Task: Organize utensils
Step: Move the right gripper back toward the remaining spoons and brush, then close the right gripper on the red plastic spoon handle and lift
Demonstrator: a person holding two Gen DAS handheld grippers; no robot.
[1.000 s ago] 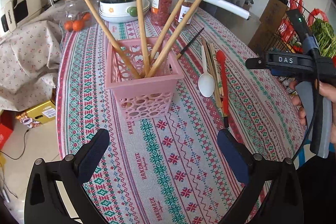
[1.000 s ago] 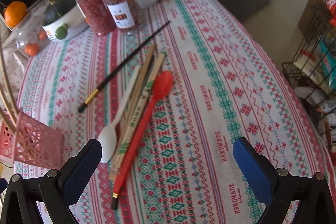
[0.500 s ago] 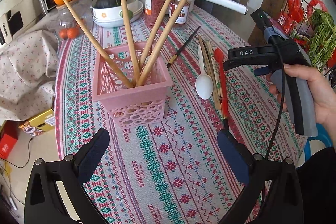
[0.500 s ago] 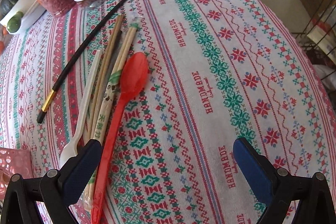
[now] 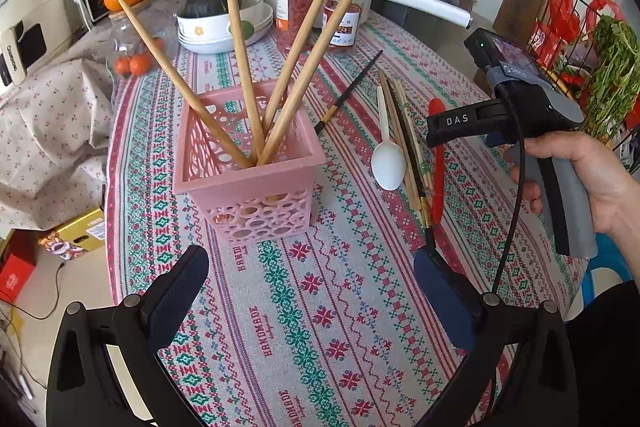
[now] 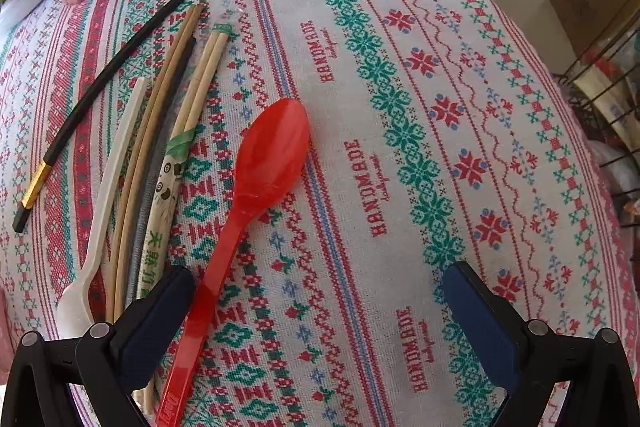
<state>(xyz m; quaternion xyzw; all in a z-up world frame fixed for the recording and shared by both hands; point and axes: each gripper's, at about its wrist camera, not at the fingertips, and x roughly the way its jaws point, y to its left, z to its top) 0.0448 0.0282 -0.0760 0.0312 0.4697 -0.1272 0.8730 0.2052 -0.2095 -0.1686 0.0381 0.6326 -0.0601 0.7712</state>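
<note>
Though jaws agape, right gripper (image 6: 320, 311) over red spoon (image 6: 256, 187).

Pink perforated basket (image 5: 256, 183) upright on tablecloth, four wooden chopsticks (image 5: 240, 67) fanned inside; just right, flat and roughly parallel: black chopstick (image 6: 132, 47), white spoon (image 6: 104, 195), loose chopsticks (image 6: 160, 131), red spoon (image 6: 256, 187)

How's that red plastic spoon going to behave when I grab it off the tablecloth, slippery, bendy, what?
The red spoon looks like thin, glossy plastic, so probably light and somewhat slippery between the pads. Its long narrow handle lies flat on the tablecloth, leaving little edge to catch, so it may skid rather than lift. Its translucent bowl hints at some flex.
</note>
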